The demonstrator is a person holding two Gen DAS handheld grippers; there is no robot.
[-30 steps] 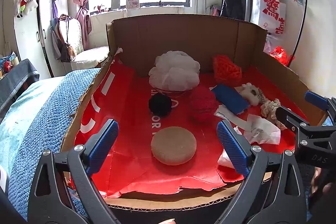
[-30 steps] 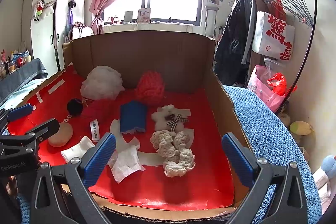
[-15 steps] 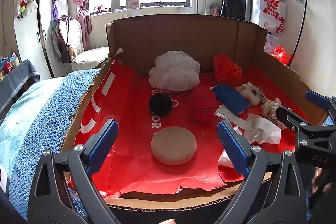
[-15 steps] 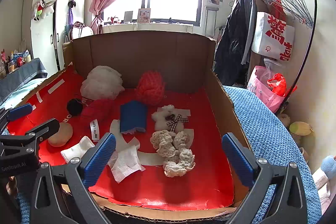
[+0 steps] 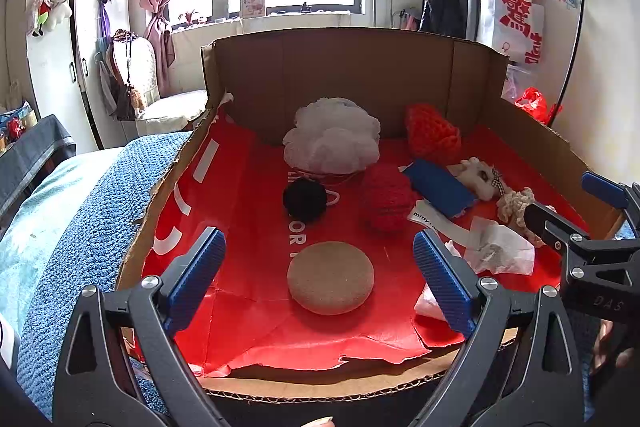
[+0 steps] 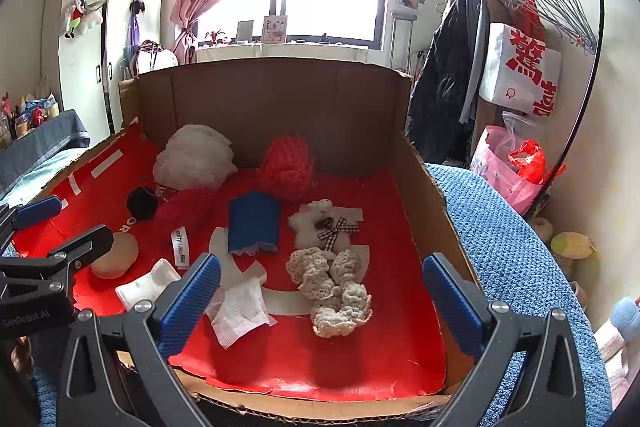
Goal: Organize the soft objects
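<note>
A cardboard box (image 5: 360, 67) lined with red paper (image 5: 248, 211) holds several soft things: a tan round sponge (image 5: 330, 277), a black pompom (image 5: 305, 200), a white mesh puff (image 5: 332, 135), a red knit ball (image 5: 386, 202), an orange knit piece (image 5: 431, 131), a blue sponge (image 6: 253, 221), a small plush with a checked bow (image 6: 324, 223), cream crochet lace (image 6: 332, 283) and a crumpled tissue (image 6: 239, 311). My left gripper (image 5: 318, 283) is open and empty, above the box's near edge, in front of the tan sponge. My right gripper (image 6: 320, 303) is open and empty, in front of the lace.
The box sits on a blue knitted blanket (image 6: 508, 247). A folded white pad (image 6: 147, 283) and a white label strip (image 6: 181, 245) lie on the red paper. A clothes rack (image 6: 560, 27) with bags stands at the right, a white wardrobe (image 5: 44, 59) at the left.
</note>
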